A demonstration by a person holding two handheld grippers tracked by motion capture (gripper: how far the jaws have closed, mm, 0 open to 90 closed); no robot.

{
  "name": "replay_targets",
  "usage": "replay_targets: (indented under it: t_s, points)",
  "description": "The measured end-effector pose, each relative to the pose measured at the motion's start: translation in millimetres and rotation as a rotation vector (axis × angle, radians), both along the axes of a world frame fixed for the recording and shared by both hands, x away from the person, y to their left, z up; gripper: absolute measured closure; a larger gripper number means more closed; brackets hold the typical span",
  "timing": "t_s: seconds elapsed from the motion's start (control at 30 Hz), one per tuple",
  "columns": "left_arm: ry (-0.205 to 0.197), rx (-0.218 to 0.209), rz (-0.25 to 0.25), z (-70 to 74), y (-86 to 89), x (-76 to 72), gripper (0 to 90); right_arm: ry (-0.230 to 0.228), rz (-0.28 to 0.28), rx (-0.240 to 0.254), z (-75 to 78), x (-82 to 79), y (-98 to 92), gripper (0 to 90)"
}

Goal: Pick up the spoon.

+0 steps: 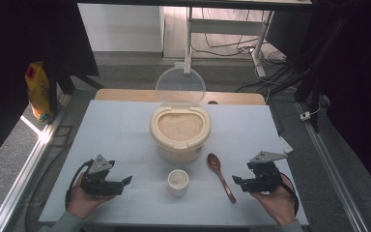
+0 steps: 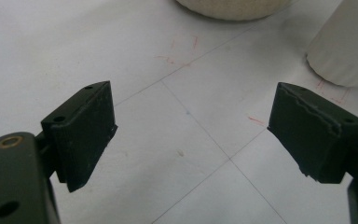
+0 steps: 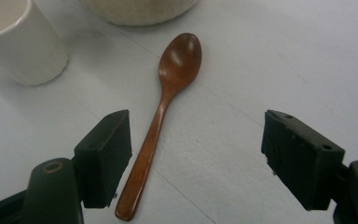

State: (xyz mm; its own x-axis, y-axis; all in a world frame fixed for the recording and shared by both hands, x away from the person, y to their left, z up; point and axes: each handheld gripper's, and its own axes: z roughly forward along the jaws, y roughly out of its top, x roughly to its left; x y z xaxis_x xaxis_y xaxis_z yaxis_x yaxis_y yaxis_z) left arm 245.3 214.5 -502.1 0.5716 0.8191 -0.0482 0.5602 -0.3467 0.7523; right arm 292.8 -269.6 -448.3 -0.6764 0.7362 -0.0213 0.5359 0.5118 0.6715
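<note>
A cream container (image 1: 180, 126) full of rice stands mid-table with its clear lid (image 1: 180, 86) tipped back. In front of it are a small white cup (image 1: 178, 182) and a brown wooden spoon (image 1: 221, 175) lying flat, bowl end toward the container. My left gripper (image 1: 125, 181) rests left of the cup, open and empty (image 2: 191, 135), with the cup (image 2: 345, 46) at its upper right. My right gripper (image 1: 236, 182) hovers right of the spoon's handle, open (image 3: 196, 154). The spoon (image 3: 168, 98) lies on the table just inside its left jaw, untouched.
The pale blue table top (image 1: 116, 130) has bare room on both sides of the container. A yellow bag (image 1: 37, 89) stands off the table at the far left. Metal rails run along both sides, and cables lie on the floor behind.
</note>
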Motion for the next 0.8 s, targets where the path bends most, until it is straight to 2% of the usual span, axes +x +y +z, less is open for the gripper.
replay_targets:
  t_s: [0.4, 0.5, 0.67, 0.8]
  points:
    - [0.004, 0.001, 0.0, -1.8, 0.2, 0.2, 14.5, 0.023, -0.006, -0.044, 1.7, 7.3, 21.7, 27.4]
    - [0.007, 0.006, -0.004, -2.3, -0.8, 0.6, 14.5, 0.058, -0.013, -0.071, 2.6, 11.9, 29.6, 28.5]
    - [0.009, 0.009, -0.006, -2.4, -1.3, 0.5, 14.3, 0.091, -0.019, -0.107, 1.9, 15.6, 37.7, 29.3]
    - [0.009, 0.011, -0.004, -2.3, -1.4, 0.9, 14.3, 0.147, -0.043, -0.148, -1.1, 21.5, 44.9, 30.7]
